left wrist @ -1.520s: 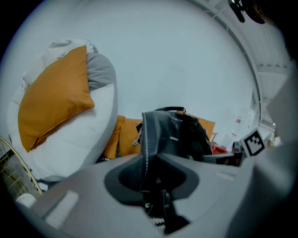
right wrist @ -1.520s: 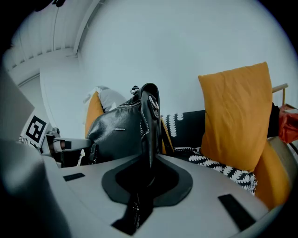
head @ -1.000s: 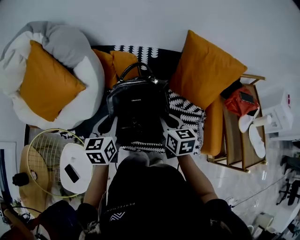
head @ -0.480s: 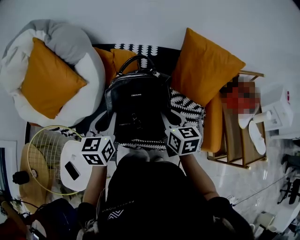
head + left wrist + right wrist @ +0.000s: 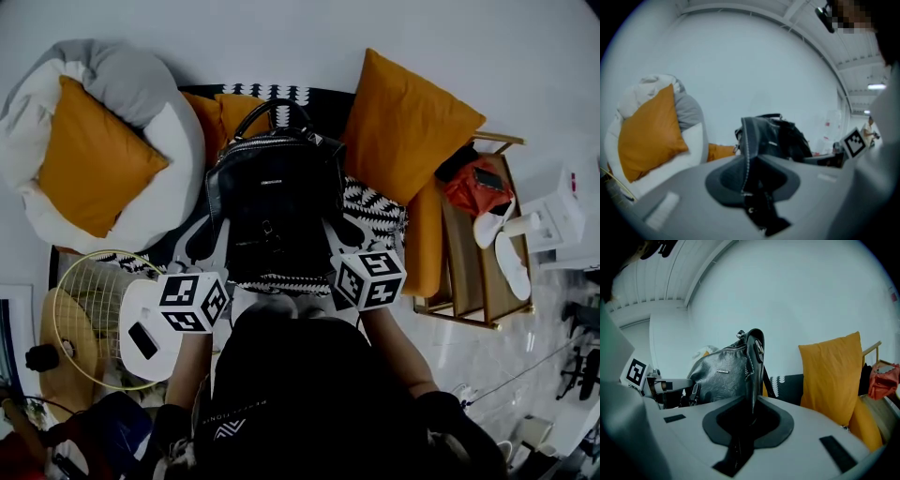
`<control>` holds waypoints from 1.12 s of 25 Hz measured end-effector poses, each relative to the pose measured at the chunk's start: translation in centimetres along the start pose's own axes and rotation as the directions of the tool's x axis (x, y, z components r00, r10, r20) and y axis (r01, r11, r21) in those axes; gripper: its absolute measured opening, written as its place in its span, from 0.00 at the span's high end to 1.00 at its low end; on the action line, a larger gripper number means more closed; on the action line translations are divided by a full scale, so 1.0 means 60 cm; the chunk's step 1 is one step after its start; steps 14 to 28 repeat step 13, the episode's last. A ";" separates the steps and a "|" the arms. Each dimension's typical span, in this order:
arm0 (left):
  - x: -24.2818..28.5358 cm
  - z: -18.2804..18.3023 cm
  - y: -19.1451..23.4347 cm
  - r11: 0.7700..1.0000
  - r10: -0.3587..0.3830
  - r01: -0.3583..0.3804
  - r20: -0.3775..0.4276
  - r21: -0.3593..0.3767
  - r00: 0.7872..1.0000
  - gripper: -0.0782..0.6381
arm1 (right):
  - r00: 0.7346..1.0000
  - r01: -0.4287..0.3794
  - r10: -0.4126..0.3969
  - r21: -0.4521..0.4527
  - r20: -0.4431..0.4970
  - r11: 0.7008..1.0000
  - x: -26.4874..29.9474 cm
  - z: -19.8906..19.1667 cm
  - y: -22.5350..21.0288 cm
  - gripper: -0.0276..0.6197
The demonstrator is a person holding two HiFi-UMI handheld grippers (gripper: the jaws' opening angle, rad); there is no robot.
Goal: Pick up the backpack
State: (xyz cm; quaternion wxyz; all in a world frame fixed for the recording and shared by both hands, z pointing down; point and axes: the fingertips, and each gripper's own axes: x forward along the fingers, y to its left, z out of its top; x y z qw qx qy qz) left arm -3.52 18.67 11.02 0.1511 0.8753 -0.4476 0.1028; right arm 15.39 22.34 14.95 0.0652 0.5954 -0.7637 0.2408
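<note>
A pale glossy floor (image 5: 487,361) is carrying everything here. A black-and-white patterned rug (image 5: 373,208) is lying across the middle of it. A grey and white bean bag (image 5: 141,94) is slumping at the rug's left edge. Two small orange cushions (image 5: 225,114) are resting at the rug's far end, and a large orange cushion (image 5: 412,127) is leaning upright on its right side. A wooden rack (image 5: 469,317) is standing just beside that, and a round wire basket (image 5: 89,295) is sitting on the floor at the near left
</note>
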 end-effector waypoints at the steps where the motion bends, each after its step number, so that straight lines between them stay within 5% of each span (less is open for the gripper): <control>1: -0.002 0.001 0.000 1.000 0.000 0.000 0.003 0.000 1.000 0.78 | 1.000 -0.001 0.001 0.000 0.002 1.000 -0.001 0.001 0.001 0.90; 28: -0.007 0.013 -0.003 1.000 0.019 -0.019 0.031 -0.012 0.999 0.78 | 1.000 -0.014 0.014 0.009 0.014 1.000 -0.001 0.005 0.001 0.90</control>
